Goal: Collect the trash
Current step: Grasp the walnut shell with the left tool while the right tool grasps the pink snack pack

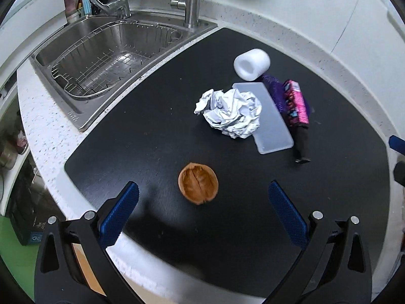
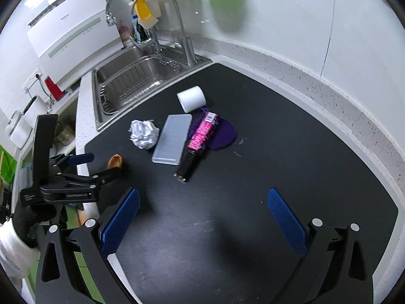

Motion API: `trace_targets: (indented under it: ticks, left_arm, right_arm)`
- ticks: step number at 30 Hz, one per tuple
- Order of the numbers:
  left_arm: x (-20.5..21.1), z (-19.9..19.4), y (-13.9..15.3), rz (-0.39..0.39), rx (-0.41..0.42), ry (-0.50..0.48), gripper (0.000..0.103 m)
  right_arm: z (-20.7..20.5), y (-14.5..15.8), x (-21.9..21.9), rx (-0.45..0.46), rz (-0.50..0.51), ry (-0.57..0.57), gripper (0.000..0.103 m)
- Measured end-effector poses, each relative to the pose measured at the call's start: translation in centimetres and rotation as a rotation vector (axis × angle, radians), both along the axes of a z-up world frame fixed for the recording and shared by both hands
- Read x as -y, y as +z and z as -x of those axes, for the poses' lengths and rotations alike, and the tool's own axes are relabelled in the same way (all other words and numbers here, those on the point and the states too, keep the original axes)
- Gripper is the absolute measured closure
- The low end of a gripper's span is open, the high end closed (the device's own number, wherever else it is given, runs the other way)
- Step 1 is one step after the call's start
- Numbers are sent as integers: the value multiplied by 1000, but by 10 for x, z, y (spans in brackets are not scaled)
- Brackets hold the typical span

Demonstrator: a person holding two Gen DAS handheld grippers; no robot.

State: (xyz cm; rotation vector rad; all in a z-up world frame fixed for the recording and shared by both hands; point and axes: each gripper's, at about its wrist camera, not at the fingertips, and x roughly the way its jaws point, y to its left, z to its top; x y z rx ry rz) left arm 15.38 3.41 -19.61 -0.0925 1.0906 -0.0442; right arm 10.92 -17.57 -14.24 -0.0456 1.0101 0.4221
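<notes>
On a black mat beside the sink, scattered for pickup: walnut shell nearest, framed by the left gripper, wide apart to straddle it; crumpled foil beyond; right gripper likewise spread, empty.

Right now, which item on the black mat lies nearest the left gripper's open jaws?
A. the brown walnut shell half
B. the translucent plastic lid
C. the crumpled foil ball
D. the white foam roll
A: in the left wrist view the brown walnut shell half lies just ahead of the left gripper, while the other items sit farther up the black mat.
</notes>
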Motion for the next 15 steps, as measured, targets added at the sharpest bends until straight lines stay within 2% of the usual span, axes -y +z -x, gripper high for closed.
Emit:
trace_targets:
  ticks: [1, 5, 7, 9, 10, 15]
  left_arm:
    - [0, -3, -4, -6, -2, 5, 4]
    - [0, -5, -15, -37, -21, 14, 36]
    - [-1, -5, -15, -58, -14, 23, 44]
    - [-2, -5, -15, -55, -10, 28, 57]
    - [-4, -6, -14, -56, -10, 29, 69]
    - [-8, -7, -10, -27, -15, 26, 69]
  right_arm:
    - [-2, -2, 1, -4, 2, -1, 6]
    - [-10, -6, 0, -12, 0, 3, 6]
    - [-13, -8, -3, -16, 0, 7, 6]
    - [-14, -9, -6, -20, 0, 12, 6]
    - [-15, -11, -8, -23, 2, 15, 6]
    - [-19, -19, -21, -49, 4, 18, 6]
